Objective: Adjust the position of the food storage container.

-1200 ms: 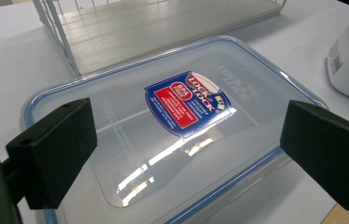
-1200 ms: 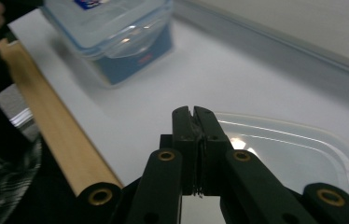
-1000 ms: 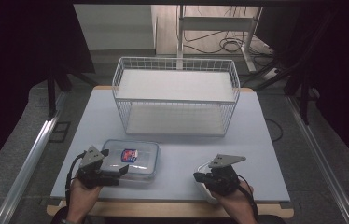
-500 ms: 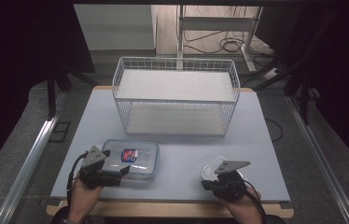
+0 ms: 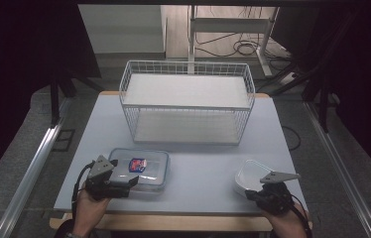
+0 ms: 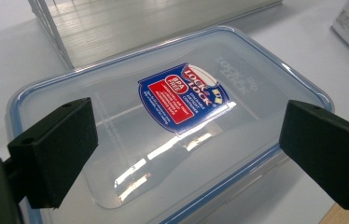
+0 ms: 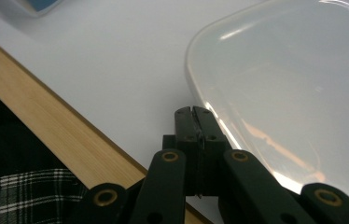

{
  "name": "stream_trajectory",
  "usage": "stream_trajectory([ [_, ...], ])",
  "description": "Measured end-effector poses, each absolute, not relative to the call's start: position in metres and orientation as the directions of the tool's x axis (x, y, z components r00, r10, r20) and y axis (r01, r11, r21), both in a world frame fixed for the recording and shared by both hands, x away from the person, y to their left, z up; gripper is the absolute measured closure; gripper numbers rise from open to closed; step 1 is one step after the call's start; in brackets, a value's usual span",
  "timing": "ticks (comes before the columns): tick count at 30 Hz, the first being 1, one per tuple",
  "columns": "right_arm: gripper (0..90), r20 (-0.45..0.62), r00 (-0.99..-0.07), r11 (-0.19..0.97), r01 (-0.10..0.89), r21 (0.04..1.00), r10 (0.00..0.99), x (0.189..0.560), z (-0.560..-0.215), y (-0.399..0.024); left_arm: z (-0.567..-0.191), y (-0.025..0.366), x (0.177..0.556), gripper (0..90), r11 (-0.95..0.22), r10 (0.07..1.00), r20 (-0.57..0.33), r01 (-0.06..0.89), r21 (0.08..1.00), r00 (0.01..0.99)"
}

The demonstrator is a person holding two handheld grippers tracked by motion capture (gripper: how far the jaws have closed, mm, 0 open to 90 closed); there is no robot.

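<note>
Nearby, lidded clear container (image 5: 141, 169), white tub (image 5: 249, 177), bare wire basket (image 5: 186, 101).

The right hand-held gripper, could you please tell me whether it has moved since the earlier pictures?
Yes. In the high view the right hand-held gripper has shifted rightward along the table's near edge, away from the wire basket's middle, and now sits beside the white container.

We log colours only. Table (image 5: 198, 173): pale grey-white top w/ light wood edge at near side. Wire basket (image 5: 186, 101), far centre: white. Lidded container (image 5: 141, 168), near left: clear w/ blue rim; label (image 6: 184, 98) red & blue w/ white text. Tub (image 5: 249, 176), near right: translucent white. Both grippers' jaws: black. Sleeve (image 7: 18, 196): black-and-white plaid.
</note>
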State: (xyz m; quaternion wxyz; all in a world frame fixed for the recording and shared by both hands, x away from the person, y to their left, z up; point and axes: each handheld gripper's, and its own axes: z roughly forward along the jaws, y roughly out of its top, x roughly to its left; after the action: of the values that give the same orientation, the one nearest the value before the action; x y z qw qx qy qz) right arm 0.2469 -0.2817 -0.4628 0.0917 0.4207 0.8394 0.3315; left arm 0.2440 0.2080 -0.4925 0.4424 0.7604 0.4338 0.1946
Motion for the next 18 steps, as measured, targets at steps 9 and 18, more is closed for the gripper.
stream_trajectory([
  [9, 87.7, 0.127, -0.66, 0.409, 0.592, 0.695, 0.74, 0.296, -0.448, -0.248, -0.49, 0.21, 0.243, 4.8, -0.222, 0.834, -0.092, 0.483, 0.847, 0.544],
  [18, 89.3, 0.092, -0.643, 0.452, 0.625, 0.637, 0.76, 0.32, -0.466, -0.24, -0.491, 0.211, 0.244, 5.0, -0.223, 0.834, -0.093, 0.488, 0.844, 0.543],
])
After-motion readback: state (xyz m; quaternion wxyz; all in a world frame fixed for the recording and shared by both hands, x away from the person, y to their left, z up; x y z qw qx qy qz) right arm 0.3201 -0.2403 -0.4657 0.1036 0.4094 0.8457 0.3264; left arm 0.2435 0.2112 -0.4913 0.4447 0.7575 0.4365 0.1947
